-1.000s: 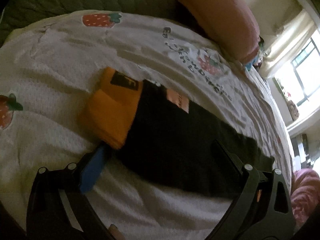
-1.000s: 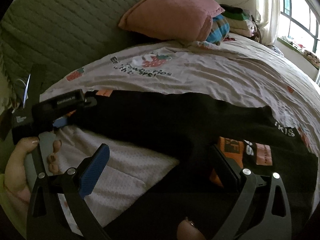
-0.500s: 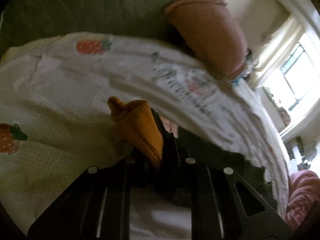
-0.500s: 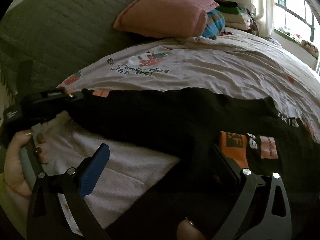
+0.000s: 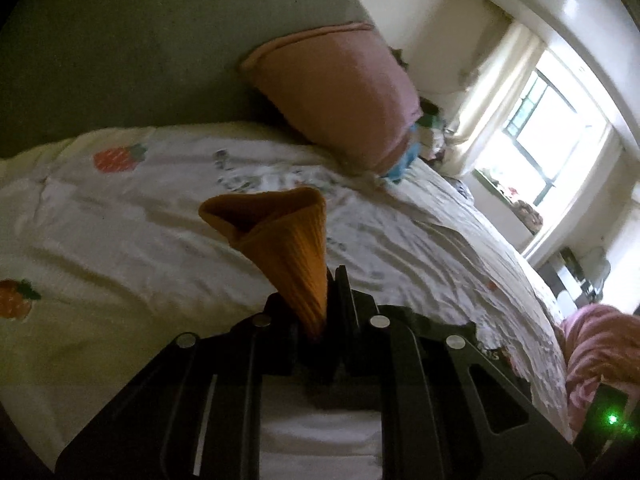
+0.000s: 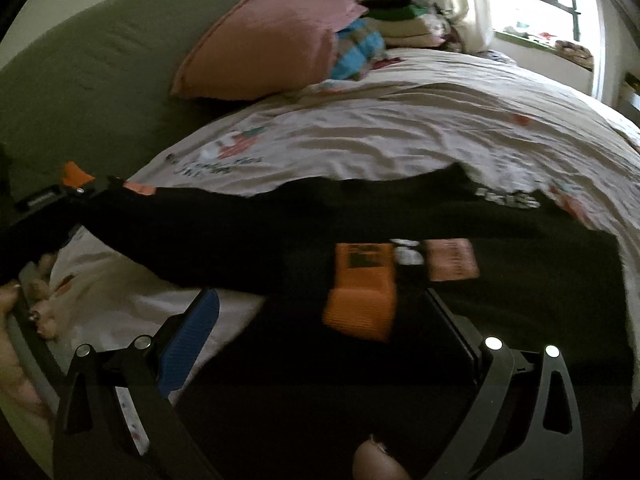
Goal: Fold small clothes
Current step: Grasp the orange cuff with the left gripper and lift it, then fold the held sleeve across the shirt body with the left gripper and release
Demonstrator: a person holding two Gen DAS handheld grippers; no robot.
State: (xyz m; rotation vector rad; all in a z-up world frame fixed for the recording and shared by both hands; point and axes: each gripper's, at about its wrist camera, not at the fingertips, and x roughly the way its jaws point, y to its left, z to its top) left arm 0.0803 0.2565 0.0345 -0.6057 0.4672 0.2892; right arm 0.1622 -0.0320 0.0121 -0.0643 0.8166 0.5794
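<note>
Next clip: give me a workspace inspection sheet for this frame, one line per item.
Surface: bed with a strawberry-print sheet, wrinkled.
Job's things: black garment with orange cuffs; one sleeve is lifted off the sheet, the other cuff lies on the body.
Clutter: pink pillow; stack of folded clothes behind it.
Grippers: left gripper shut on the lifted orange cuff; right gripper open, just above the garment, touching unclear.
Cables: nothing seen.
Surroundings: green headboard, bright window, pink fabric beside the bed.
</note>
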